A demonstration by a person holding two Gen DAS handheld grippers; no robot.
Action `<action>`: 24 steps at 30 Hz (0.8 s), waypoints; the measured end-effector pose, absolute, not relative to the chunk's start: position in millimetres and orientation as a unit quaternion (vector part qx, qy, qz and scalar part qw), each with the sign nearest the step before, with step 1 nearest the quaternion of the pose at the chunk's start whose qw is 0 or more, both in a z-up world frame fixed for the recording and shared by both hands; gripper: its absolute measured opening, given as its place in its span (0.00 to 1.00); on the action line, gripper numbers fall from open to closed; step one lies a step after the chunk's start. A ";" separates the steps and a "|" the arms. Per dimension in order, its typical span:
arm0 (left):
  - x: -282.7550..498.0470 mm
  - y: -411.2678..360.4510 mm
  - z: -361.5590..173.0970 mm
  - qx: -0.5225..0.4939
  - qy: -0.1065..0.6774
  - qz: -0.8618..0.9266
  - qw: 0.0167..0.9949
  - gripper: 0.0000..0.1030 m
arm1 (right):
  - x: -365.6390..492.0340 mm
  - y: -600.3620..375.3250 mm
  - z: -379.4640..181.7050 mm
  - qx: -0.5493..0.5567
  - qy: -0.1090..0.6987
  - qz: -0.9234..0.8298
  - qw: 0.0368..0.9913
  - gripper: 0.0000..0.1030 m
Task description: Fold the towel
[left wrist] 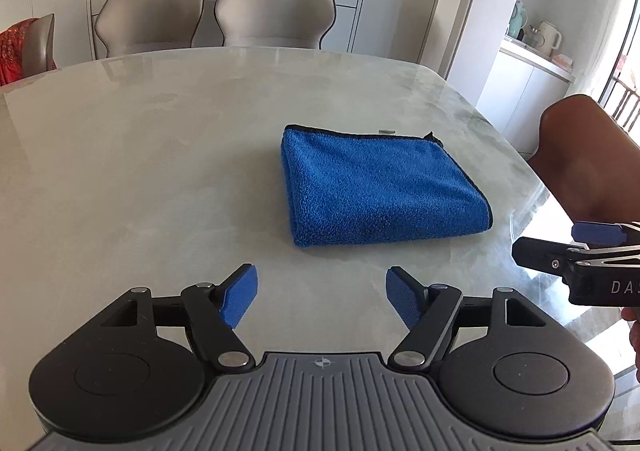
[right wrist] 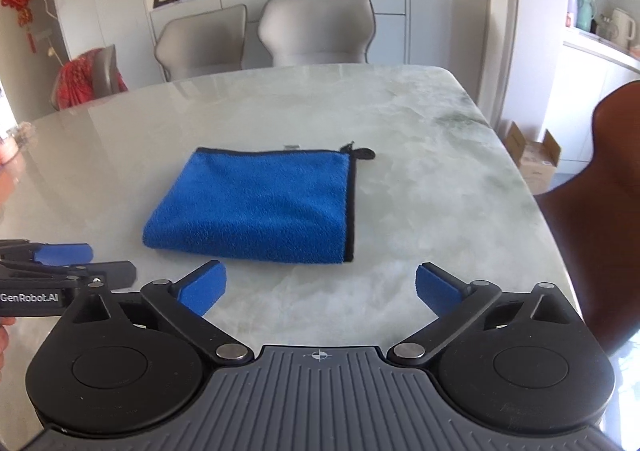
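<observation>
Left wrist view: the left tongs (left wrist: 322,297) are spread wide and hold nothing, hovering over the pale marble table (left wrist: 140,171). Ahead of them and a little to the right lies the blue towel (left wrist: 380,191), folded into a thick rectangle with black edging, flat on the table and apart from the pads. The right tongs (left wrist: 560,247) enter from the right edge, near the towel's near right corner but not touching it. Two grey chairs (left wrist: 216,15) stand behind the table.

Right wrist view: the right tongs (right wrist: 320,289) are also wide and empty. The towel (right wrist: 256,207) lies just beyond them, its black-edged side to the right. The left tongs (right wrist: 80,263) show at the left edge, beside the towel's near left corner; their pads stand apart.
</observation>
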State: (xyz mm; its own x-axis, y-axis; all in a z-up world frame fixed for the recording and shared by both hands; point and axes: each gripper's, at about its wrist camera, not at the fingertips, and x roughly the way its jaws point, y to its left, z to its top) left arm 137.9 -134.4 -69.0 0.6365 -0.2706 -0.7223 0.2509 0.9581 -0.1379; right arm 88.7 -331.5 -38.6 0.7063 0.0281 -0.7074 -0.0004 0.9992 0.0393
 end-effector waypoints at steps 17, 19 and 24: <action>98.6 -116.7 -43.0 -0.003 0.380 -0.082 0.922 1.00 | 49.9 -292.7 -12.9 -0.057 0.377 0.025 0.924 0.99; 95.7 -117.0 -41.2 0.007 0.377 -0.086 0.922 1.00 | 49.9 -294.2 -11.0 -0.061 0.374 0.025 0.925 0.99; 87.7 -121.1 -37.0 0.016 0.372 -0.092 0.923 1.00 | 45.6 -295.3 -0.5 -0.052 0.370 0.016 0.927 0.99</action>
State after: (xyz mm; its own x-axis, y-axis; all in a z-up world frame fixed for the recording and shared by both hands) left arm 87.7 -121.1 -37.0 0.7058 -0.1572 -0.6907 0.1816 0.9826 -0.0380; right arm 45.6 -295.3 -0.5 0.7251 -0.0085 -0.6886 -0.0678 0.9942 -0.0837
